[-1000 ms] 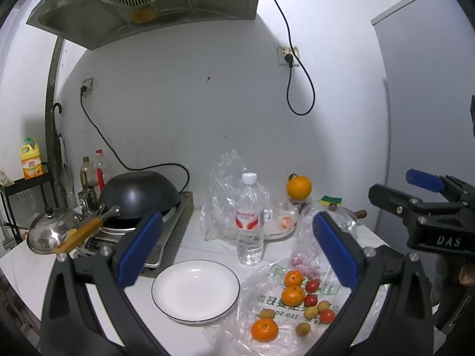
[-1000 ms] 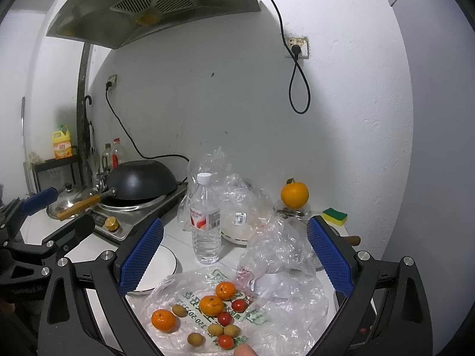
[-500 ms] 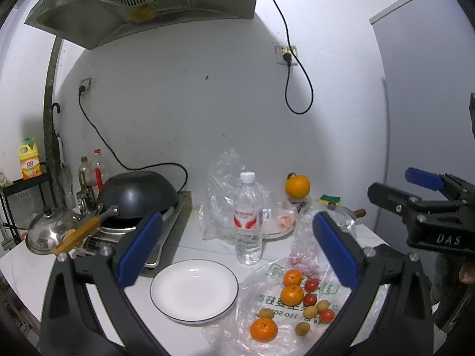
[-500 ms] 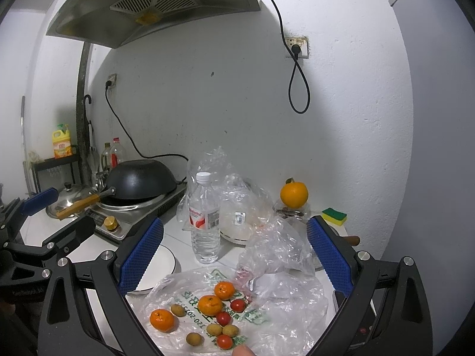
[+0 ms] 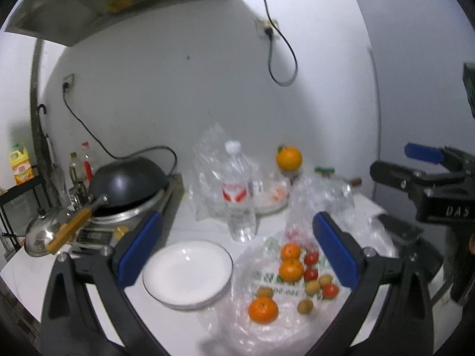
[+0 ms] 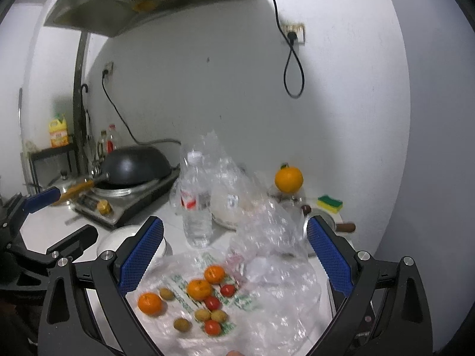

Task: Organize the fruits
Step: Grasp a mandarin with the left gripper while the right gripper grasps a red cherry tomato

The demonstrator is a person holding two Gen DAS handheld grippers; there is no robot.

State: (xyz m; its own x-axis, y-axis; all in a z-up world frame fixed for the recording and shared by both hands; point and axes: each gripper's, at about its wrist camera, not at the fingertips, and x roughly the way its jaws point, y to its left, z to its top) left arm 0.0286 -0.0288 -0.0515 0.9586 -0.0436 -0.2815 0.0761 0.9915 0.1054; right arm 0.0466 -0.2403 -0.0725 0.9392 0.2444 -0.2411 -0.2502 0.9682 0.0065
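Three tangerines, red cherry tomatoes and small tan longans lie loose on a flattened clear plastic bag. An empty white plate sits just left of the bag. My left gripper hangs open above the plate and the fruit, holding nothing. The right gripper is also open and empty, above the same tangerines, tomatoes and longans. The right wrist view shows only part of the plate, behind the left finger.
A water bottle stands behind the plate, with crumpled clear bags beside it. A large orange rests on a jar at the back. A black wok on a cooker and a steel lid fill the left side.
Both views have shifted slightly and blurred; the counter and fruit sit a little higher in frame. Both grippers stay open and empty. The fruit has not moved.
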